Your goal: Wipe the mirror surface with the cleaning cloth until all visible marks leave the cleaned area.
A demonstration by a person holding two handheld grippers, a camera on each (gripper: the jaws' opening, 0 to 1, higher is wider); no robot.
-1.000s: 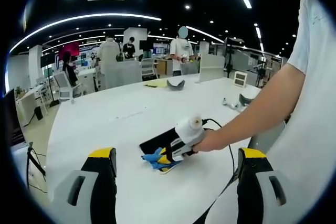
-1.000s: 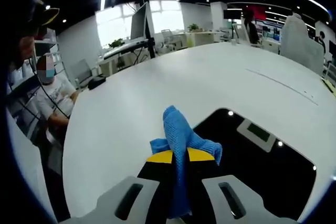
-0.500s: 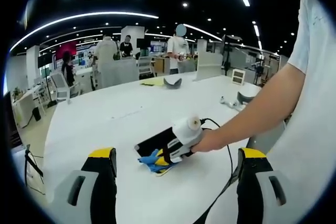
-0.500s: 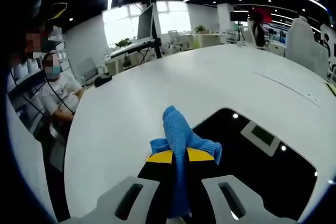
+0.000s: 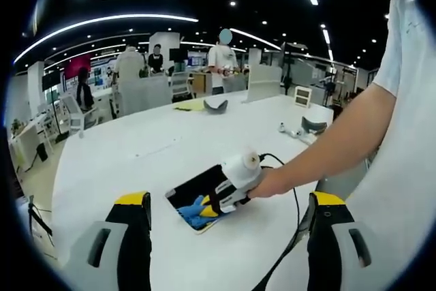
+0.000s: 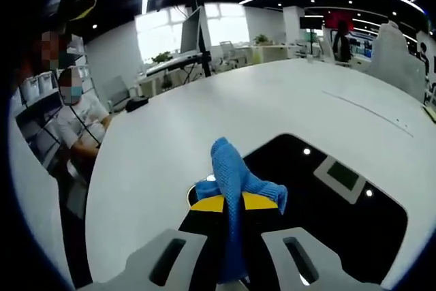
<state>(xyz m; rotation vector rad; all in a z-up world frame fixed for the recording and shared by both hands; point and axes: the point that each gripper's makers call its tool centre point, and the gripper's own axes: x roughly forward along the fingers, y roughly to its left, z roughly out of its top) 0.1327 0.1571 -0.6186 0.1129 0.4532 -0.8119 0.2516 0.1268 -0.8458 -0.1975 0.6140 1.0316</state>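
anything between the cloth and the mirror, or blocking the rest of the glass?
Nothing visible. The right gripper is shut on the blue cloth, which sits at the near corner of the mirror; the glass beyond it is bare.

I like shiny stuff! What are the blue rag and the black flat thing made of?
The blue cloth looks like soft knitted microfibre: its surface shows a fine bumpy weave. The mirror looks like glossy glass, since ceiling lights reflect in it, though it could be polished plastic.

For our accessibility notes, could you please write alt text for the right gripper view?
The right gripper, shut on a blue cloth, presses it at the corner of a dark mirror lying on a white table.
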